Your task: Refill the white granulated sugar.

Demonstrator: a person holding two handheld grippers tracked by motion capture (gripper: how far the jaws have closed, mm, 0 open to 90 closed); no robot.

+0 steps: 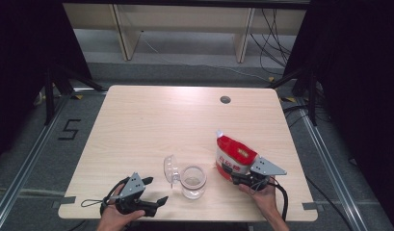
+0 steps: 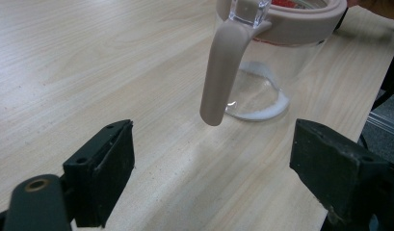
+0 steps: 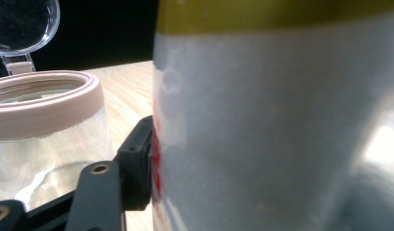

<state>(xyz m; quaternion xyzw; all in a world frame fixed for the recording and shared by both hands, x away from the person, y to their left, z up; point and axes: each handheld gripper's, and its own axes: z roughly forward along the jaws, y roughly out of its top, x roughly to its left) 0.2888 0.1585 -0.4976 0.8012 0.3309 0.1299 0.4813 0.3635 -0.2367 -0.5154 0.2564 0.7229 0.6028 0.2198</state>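
A clear jar (image 1: 193,181) with a beige rim stands near the table's front edge, its clear lid (image 1: 171,169) swung open to the left. In the left gripper view the jar (image 2: 276,57) is just ahead, a beige latch (image 2: 221,72) hanging down its side. My left gripper (image 1: 157,189) sits to the jar's left, open, with nothing between its fingers (image 2: 103,168). A red and white bag (image 1: 234,156) stands to the right of the jar. My right gripper (image 1: 235,177) is shut on its lower part. One black finger (image 3: 137,163) presses the bag's side (image 3: 281,134); the other is hidden.
The light wooden table (image 1: 161,125) has a round cable hole (image 1: 225,99) at the back right. Beyond the table, on the grey floor, stand wooden shelving legs (image 1: 124,38) and loose cables (image 1: 276,33). Dark curtains hang on both sides.
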